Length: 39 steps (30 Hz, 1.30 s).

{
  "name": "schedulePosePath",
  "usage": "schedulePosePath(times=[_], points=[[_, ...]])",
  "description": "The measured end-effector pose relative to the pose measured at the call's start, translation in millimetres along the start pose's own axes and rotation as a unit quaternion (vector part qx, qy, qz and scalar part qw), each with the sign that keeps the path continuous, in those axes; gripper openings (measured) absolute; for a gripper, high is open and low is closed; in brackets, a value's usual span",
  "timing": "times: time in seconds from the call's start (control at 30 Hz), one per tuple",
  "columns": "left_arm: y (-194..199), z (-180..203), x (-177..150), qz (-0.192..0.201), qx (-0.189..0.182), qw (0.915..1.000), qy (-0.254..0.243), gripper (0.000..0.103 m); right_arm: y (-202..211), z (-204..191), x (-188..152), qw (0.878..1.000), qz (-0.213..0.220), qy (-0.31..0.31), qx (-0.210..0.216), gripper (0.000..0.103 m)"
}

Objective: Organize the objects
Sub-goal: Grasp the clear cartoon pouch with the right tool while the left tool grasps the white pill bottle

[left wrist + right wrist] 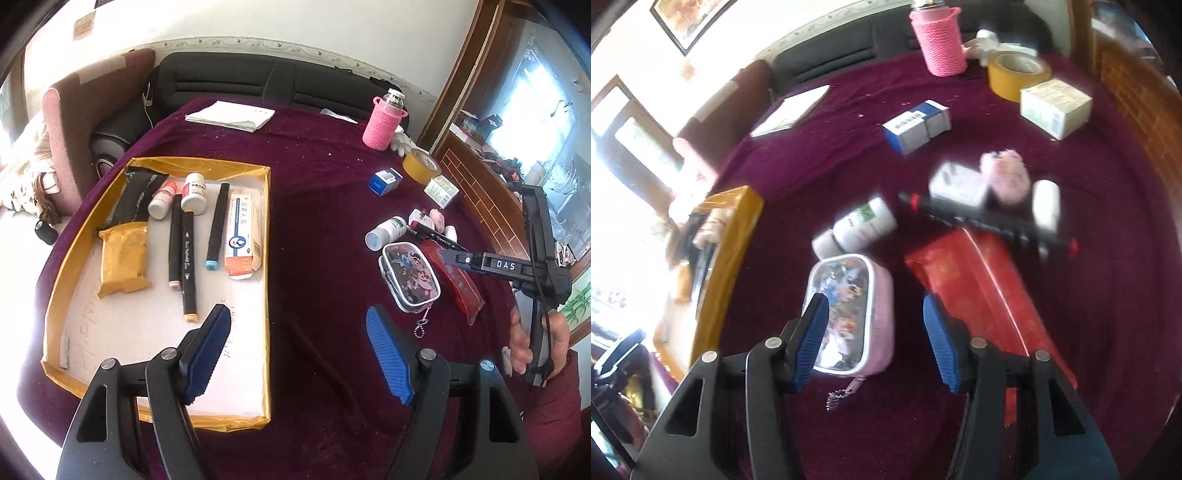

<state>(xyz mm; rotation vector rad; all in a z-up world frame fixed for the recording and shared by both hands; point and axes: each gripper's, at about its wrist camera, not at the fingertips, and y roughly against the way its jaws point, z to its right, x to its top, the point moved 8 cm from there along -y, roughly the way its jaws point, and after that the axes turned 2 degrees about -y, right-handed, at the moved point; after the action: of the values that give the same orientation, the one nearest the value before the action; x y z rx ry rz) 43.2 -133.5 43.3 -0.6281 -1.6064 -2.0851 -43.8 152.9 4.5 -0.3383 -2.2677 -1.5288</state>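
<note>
Cloth [317, 177] — maroon, covering table — black sofa [229, 77] behind.

You work over a desk [314, 155] draped in a deep purple cloth. Behind it stands a dark sofa [236, 79] against a white wall [258, 22] with a patterned border strip. To your left sits a maroon armchair [70, 122], washed by strong daylight. To your right a brown wooden frame [461, 85] edges a bright window [532, 96]. In the right wrist view, a framed picture [687, 18] hangs on the wall.
</note>
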Motion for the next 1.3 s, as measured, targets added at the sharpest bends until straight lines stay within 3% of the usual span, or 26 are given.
schedulePosePath(times=[0.17, 0.27, 0.37, 0.47, 0.53, 0.57, 0.6, 0.63, 0.77, 0.87, 1.07, 1.2, 1.3], points=[[-6.3, 13.1, 4.9, -0.01, -0.024, 0.9996, -0.012, 0.071, -17.6, -0.3, -13.2, 0.999, -0.003, -0.014, -0.03, 0.052], [-5.3, 17.5, 18.0, -0.002, -0.036, 0.9993, -0.012, 0.071, -33.4, -4.7, -11.6, 0.998, 0.005, -0.006, -0.068, 0.052], [-7.4, 17.1, 35.7, 0.005, -0.043, 0.9991, -0.005, 0.071, -52.5, -14.5, -11.1, 0.998, -0.013, -0.018, -0.053, 0.052], [-15.1, 18.3, 52.3, 0.014, -0.032, 0.9993, -0.011, 0.07, -67.5, -25.1, -13.0, 0.998, -0.016, -0.012, -0.063, 0.069], [-24.0, 21.1, 60.9, 0.013, -0.024, 0.9995, -0.016, 0.07, -75.0, -34.9, -18.9, 0.998, -0.019, -0.001, -0.06, 0.071], [-28.8, 22.9, 64.3, 0.011, -0.021, 0.9995, -0.02, 0.07, -78.3, -39.1, -23.2, 0.998, -0.027, 0.007, -0.056, 0.068], [-36.0, 25.8, 68.0, 0.007, -0.018, 0.9995, -0.026, 0.07, -78.0, -42.9, -26.2, 0.997, -0.023, 0.022, -0.064, 0.037], [-42.8, 28.6, 70.4, 0.001, -0.015, 0.9994, -0.032, 0.07, -76.9, -45.3, -31.8, 0.995, -0.023, 0.044, -0.085, 0.028], [-78.4, 51.2, 73.5, -0.03, -0.017, 0.9963, -0.078, 0.07, -62.0, -39.6, -55.1, 0.996, -0.02, 0.042, -0.072, 0.027], [-113.6, 73.7, 74.1, -0.048, -0.002, 0.9913, -0.123, 0.07, -44.8, -19.7, -73.8, 0.996, -0.003, 0.029, -0.09, 0.027], [-180.7, 119.4, 83.4, -0.055, 0.032, 0.9691, -0.238, 0.07, -27.2, 0.8, -92.4, 0.999, 0.014, -0.004, -0.03, 0.028], [-213.1, 133.9, 84.9, -0.071, 0.068, 0.9564, -0.275, 0.072, -25.7, 0.8, -92.7, 1.0, 0.019, -0.01, -0.019, 0.029], [-217.0, 139.8, 88.2, -0.052, 0.097, 0.9474, -0.3, 0.072, -27.1, -1.1, -90.9, 1.0, 0.02, -0.007, -0.014, 0.029]])
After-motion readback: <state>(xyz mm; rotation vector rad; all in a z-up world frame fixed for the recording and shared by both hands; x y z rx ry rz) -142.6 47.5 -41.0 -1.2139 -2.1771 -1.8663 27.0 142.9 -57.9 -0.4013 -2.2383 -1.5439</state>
